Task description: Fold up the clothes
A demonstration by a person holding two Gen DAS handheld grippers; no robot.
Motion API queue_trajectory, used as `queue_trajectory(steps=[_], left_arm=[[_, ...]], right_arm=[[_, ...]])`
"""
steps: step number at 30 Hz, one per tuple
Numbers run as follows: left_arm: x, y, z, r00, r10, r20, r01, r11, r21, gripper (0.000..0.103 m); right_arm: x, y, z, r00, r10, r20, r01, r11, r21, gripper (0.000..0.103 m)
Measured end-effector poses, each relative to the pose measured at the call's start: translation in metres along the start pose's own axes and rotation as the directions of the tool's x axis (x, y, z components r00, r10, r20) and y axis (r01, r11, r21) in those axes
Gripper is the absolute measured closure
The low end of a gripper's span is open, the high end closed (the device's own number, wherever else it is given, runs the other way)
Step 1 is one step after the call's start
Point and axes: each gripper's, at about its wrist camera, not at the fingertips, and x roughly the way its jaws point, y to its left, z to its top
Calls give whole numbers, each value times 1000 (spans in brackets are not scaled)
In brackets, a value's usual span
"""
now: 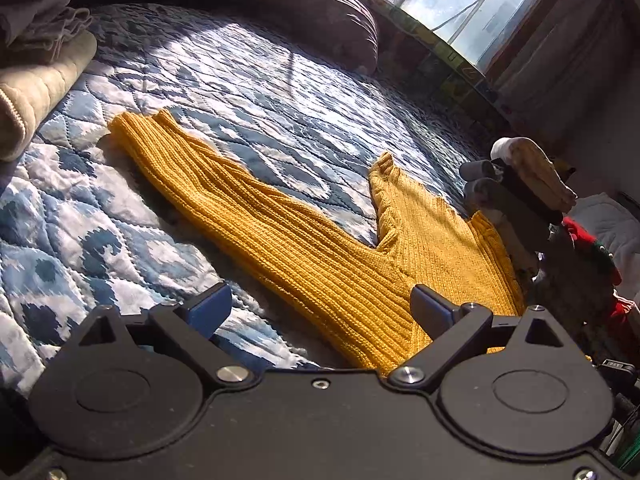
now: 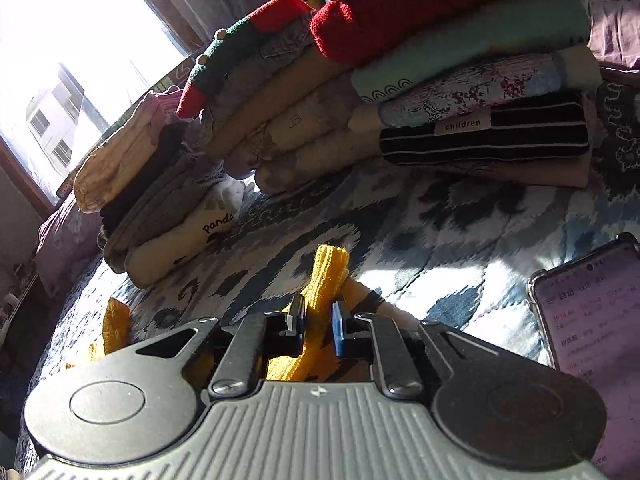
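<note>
My right gripper (image 2: 316, 330) clamped on bunched yellow knit of sweater (image 2: 320, 300), fabric poking up between jaws. My left gripper (image 1: 322, 312) jaws wide apart, holding nothing, hovering over sweater (image 1: 304, 248) spread flat on blue-white quilt (image 1: 80, 232). Left view only: long sleeve toward folded beige blanket (image 1: 36, 92), window (image 1: 500, 4) far back. Right view only: phone (image 2: 592, 308) lit on quilt at right, stacks of folded clothes (image 2: 400, 92) beyond, blocking the far side.
</note>
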Motion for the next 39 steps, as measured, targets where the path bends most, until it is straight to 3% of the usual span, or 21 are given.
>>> queue_trajectory(steps=[3, 5, 8, 10, 12, 13, 15, 17, 18, 19, 20, 22, 26, 29, 31, 33, 34, 35, 36, 38, 39], left_arm=[[0, 0, 0, 1000, 2, 2, -2, 1000, 2, 7], [0, -1, 0, 1000, 4, 2, -4, 1000, 5, 7], [0, -2, -1, 1000, 7, 2, -7, 1000, 9, 7], [0, -3, -1, 1000, 10, 2, -10, 1000, 11, 7], [-1, -4, -1, 1000, 12, 7, -12, 1000, 19, 7], [-2, -5, -2, 1000, 11, 10, -11, 1000, 28, 7], [-3, -9, -4, 1000, 1, 20, -2, 998, 69, 8], [-4, -18, -8, 1000, -9, 22, 5, 990, 144, 16], [-4, -25, -11, 1000, -16, 16, 12, 980, 198, 19], [-3, -33, -14, 1000, -20, 9, 17, 969, 246, 26], [-3, -42, -18, 1000, -17, 0, 16, 954, 298, 30], [-1, -63, -27, 999, -28, -27, 37, 923, 383, 33], [11, -105, -48, 992, -84, -91, 117, 874, 471, 38], [32, -132, -78, 992, -50, -115, 107, 815, 569, 42], [42, -137, -105, 994, -16, -111, 84, 763, 641, 41], [40, -139, -132, 998, -5, -59, 47, 669, 742, 37], [36, -139, -136, 999, -4, -45, 37, 642, 766, 37], [33, -138, -135, 999, -5, -51, 42, 647, 762, 37], [30, -135, -129, 998, -10, -67, 57, 669, 741, 37], [28, -132, -113, 996, -41, -85, 88, 732, 676, 37], [27, -131, -106, 994, -60, -88, 103, 764, 637, 37]], right_arm=[[-10, 18, 4, 996, -84, 44, 87, 994, -67, 77], [-16, 33, 1, 999, -32, 41, 37, 993, -109, 77], [-24, 69, -20, 990, 126, -57, -135, 971, -198, 77], [-29, 99, -47, 961, 230, -156, -266, 921, -283, 77], [-35, 125, -73, 915, 314, -254, -390, 852, -349, 77], [-40, 137, -90, 900, 314, -302, -420, 808, -412, 77], [-46, 165, -132, 878, 252, -406, -460, 678, -573, 78], [-51, 177, -174, 897, 149, -416, -427, 531, -732, 79], [-56, 180, -187, 909, 129, -396, -406, 479, -778, 79], [-63, 182, -189, 914, 124, -387, -397, 473, -786, 78], [-68, 184, -186, 912, 118, -392, -397, 492, -775, 78], [-77, 188, -176, 910, 157, -385, -408, 517, -753, 78], [-88, 196, -180, 914, 242, -327, -406, 481, -777, 78], [-79, 196, -202, 910, 186, -369, -413, 461, -785, 64], [-82, 184, -217, 917, 196, -347, -399, 453, -797, 63], [-89, 176, -218, 914, 204, -351, -406, 462, -789, 63], [-91, 173, -216, 912, 203, -357, -410, 467, -783, 63], [-94, 170, -213, 908, 200, -369, -419, 472, -776, 63], [-96, 168, -210, 903, 198, -381, -429, 475, -769, 63], [-99, 168, -199, 893, 208, -399, -448, 488, -749, 64], [-97, 168, -190, 887, 225, -404, -460, 512, -725, 64]])
